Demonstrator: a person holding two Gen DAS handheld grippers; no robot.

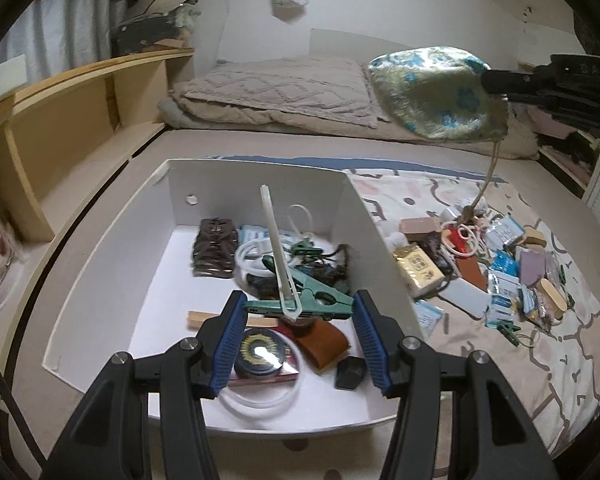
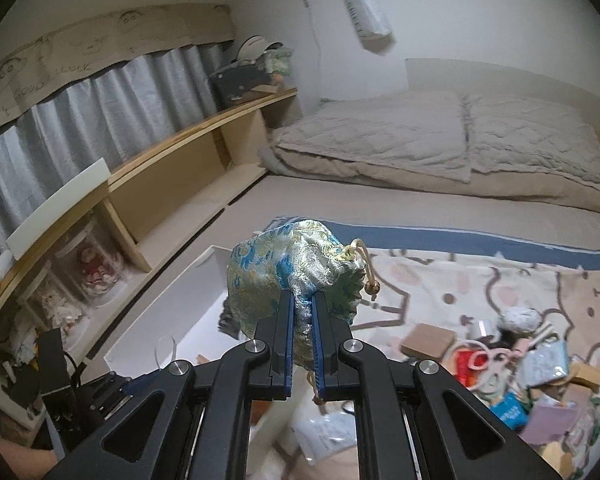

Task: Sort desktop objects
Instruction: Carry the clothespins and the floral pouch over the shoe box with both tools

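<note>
Right gripper (image 2: pixel 303 320) clenched on the brocade pouch (image 2: pixel 284 276), held aloft above the white box's (image 1: pixel 100 280) right wall, cord dangling toward the clutter pile (image 1: pixel 500 264) on the blanket (image 1: pixel 540 360). Left gripper (image 1: pixel 300 344) spread wide over the box's near edge, above a green clip (image 1: pixel 316 300).

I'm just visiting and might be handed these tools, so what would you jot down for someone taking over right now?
Right claw: shut on the brocade pouch, held in the air beside the white box.
Left claw: open, holding nothing, over the box.
Done: the green clip, round tin and other bits are already in the box.
Left: drop the pouch in, then sort the pile of small items on the patterned blanket.
</note>
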